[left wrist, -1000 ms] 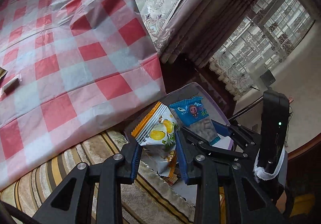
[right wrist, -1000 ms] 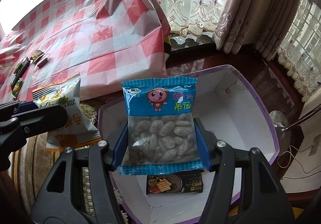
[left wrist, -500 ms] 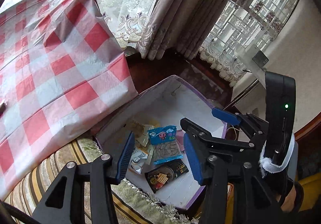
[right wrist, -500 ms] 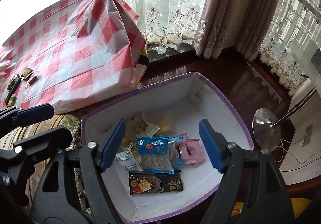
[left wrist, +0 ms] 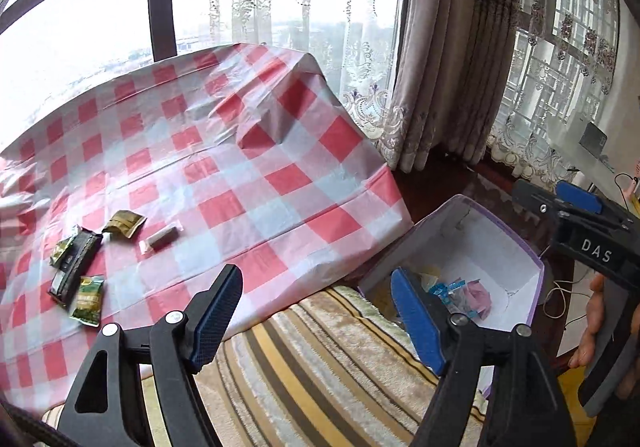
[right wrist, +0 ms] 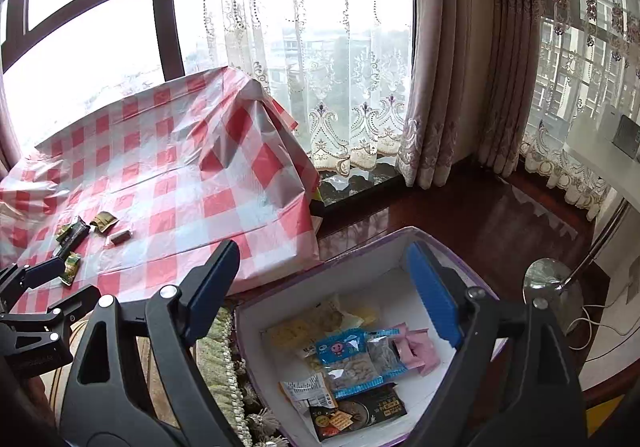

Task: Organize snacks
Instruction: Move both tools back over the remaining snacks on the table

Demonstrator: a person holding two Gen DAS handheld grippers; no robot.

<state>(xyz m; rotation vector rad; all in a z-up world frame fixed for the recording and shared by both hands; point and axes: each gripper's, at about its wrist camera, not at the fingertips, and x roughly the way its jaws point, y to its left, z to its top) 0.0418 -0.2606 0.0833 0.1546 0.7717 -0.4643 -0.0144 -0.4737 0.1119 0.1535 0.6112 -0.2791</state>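
Both grippers are empty here, with their jaws opening and nothing between the blue ribbed pads. The left gripper (left wrist: 316,315) hangs over a striped, fuzzy cushion (left wrist: 320,359) with bands of tan, brown and yellow. The right gripper (right wrist: 324,287) sits above the near-left corner of the box (right wrist: 360,263), its right pad over the box and its left pad over the edge of the tablecloth.

The box is a white cardboard one with a purple rim, sitting at about 5 o'clock in the right wrist view. Inside is a loose pile of crinkly plastic snack packets: a blue packet (right wrist: 348,355) with a clear window showing pale nut-like pieces, a flat black packet (right wrist: 360,413) at the 6 o'clock end, a small pink packet (right wrist: 418,347) to the right, a white one (right wrist: 308,389) on the left and some yellowish ones (right wrist: 320,321) behind.

At 9 o'clock, the red-and-white checked plastic tablecloth (left wrist: 200,175) drapes shiny and wrinkled over the table. A few snacks are left on it: two small green packets (left wrist: 86,299), a long dark bar (left wrist: 76,267), an olive-gold packet (left wrist: 124,223) and a small wrapped candy (left wrist: 160,237).

Lace curtains (right wrist: 340,87) hang at 12 o'clock.
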